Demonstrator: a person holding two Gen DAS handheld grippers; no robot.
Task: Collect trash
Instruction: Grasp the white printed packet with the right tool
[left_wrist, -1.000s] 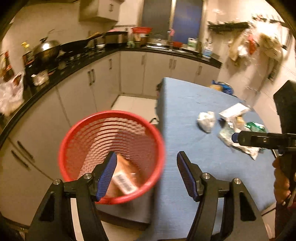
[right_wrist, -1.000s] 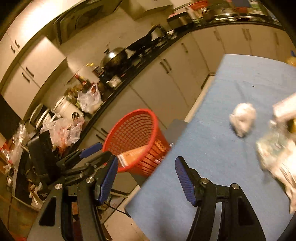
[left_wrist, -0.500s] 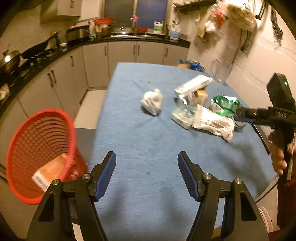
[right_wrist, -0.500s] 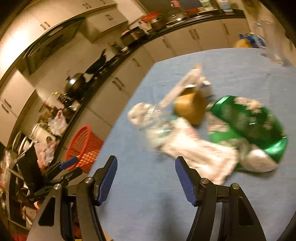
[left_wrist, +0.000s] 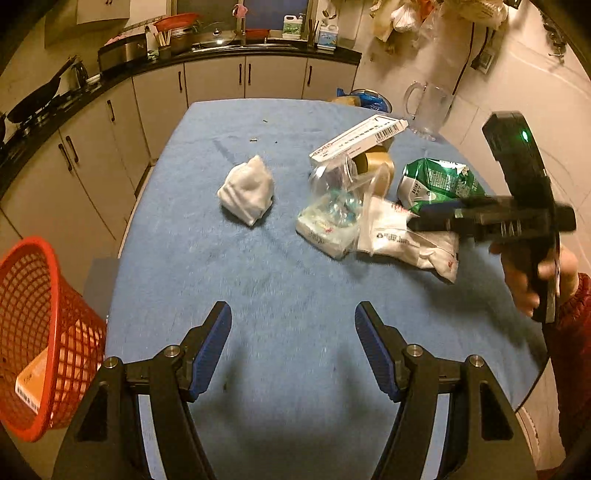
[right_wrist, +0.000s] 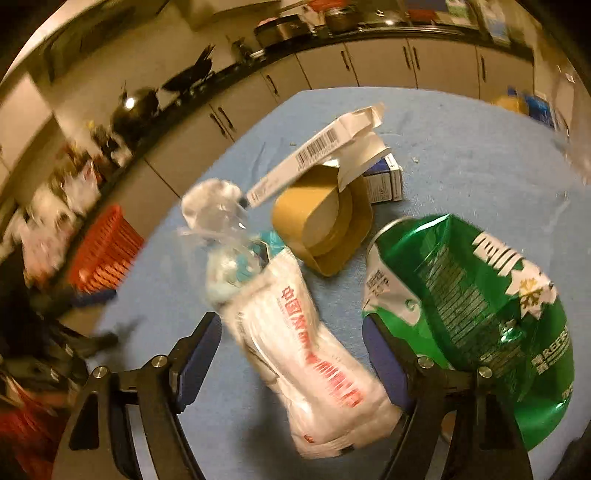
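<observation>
Right gripper (right_wrist: 291, 354) has its jaws spreading apart over the white plastic bag (right_wrist: 314, 354), which sits between the pads without being pinched. Left gripper (left_wrist: 293, 343) is spread wide too, holding nothing, just blue table (left_wrist: 280, 280) under it. Trash pile is mid-table: green bag (right_wrist: 472, 314), crumpled tissue (left_wrist: 246, 192), barcode box (left_wrist: 358, 142). Red basket (left_wrist: 33, 332) hangs off the left edge.

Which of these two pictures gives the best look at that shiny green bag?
The right wrist view: the green bag fills its right side, print readable. The left wrist view shows it small and far across the table, partly hidden behind the right gripper.
</observation>
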